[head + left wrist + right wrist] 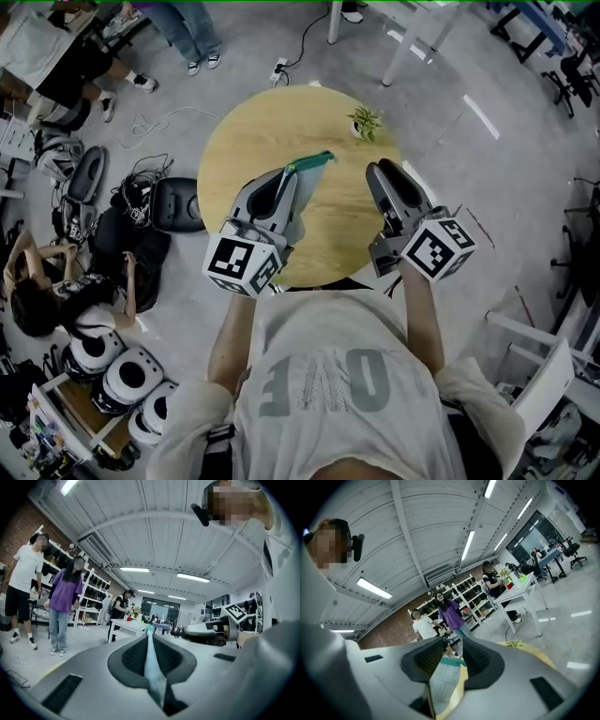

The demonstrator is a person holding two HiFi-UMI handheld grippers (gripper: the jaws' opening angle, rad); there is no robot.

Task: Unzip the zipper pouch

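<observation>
Left tongs [149, 637] pinch the pouch [314, 162], probably to steady it over the table [246, 141]; right tongs [452, 654] wait open nearby.

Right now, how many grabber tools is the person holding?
2. The left gripper is shut on the zipper pouch above the round table; the right gripper hangs open just beside it, holding nothing.

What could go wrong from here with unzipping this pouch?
1. The left gripper pinches the zipper pouch in mid-air, so a hard pull along the zipper might drag it out.
2. The right gripper is open and off the pouch. Where to grab the zipper can't be made out, so it may catch fabric instead.
3. The potted plant stands close ahead of that gripper and could get knocked.
</observation>
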